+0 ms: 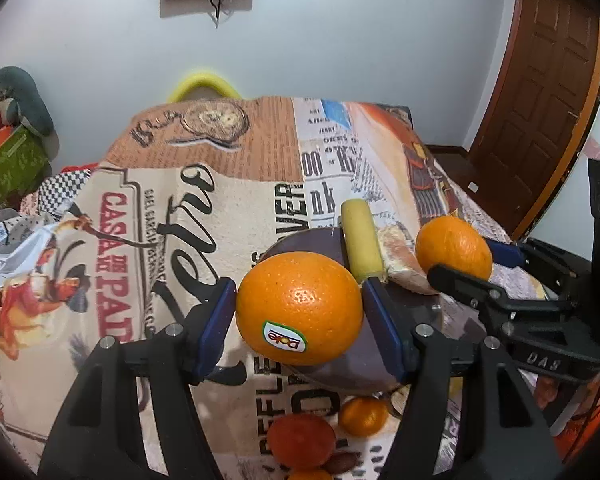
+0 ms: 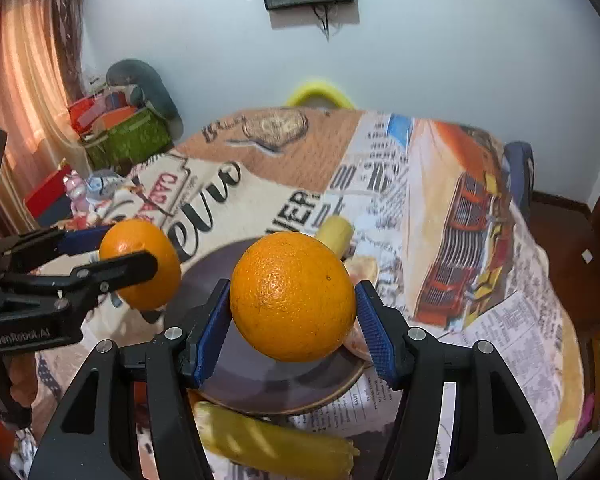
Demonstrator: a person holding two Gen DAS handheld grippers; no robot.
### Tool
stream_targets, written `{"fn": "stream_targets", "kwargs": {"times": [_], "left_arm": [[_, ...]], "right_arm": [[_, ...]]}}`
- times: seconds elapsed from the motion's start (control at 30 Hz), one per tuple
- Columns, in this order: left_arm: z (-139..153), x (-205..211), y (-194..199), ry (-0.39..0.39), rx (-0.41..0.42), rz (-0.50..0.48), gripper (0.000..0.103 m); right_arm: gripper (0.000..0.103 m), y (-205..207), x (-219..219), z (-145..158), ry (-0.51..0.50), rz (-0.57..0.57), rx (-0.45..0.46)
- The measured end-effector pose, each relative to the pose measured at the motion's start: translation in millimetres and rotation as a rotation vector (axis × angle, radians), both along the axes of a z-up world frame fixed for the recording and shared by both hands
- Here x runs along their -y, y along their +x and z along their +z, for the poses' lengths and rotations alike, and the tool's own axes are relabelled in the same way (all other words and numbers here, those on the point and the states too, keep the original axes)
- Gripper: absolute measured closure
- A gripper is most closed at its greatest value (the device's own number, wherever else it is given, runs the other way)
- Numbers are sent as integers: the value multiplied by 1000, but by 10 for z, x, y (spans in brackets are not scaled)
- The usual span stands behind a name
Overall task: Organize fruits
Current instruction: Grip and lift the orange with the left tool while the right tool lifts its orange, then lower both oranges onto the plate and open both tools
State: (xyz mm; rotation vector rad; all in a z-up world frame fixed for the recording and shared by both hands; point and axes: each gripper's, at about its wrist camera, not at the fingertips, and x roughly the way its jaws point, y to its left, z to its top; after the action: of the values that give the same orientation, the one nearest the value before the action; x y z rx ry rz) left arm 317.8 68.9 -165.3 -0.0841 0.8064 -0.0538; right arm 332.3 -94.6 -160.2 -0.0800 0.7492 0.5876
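The left gripper (image 1: 300,320) has its blue pads clamped on a stickered orange (image 1: 299,307), one pad on each side, holding it above the near edge of a dark plate (image 1: 300,240). The right gripper (image 2: 292,316) likewise squeezes a plain orange (image 2: 293,297) between its fingers, lifted over the same plate. Beyond the left fingers, a yellow banana piece (image 1: 361,240) lies on the plate. Below the left fingertips, a small tangerine (image 1: 363,416) and a reddish fruit (image 1: 301,440) rest on the printed tablecloth (image 1: 180,220).
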Motion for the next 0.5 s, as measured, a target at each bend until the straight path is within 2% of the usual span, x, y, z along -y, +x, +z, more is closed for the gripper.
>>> {"fn": "stream_targets", "kwargs": {"times": [0.2, 0.33, 0.5], "left_arm": [[-347, -29, 206, -19, -63, 8, 38], [-356, 56, 230, 23, -48, -8, 38], [-387, 59, 286, 14, -72, -8, 38]], "right_arm": [[45, 64, -47, -354, -52, 20, -74], [44, 88, -54, -502, -70, 36, -117], [43, 88, -46, -491, -78, 45, -122]]}}
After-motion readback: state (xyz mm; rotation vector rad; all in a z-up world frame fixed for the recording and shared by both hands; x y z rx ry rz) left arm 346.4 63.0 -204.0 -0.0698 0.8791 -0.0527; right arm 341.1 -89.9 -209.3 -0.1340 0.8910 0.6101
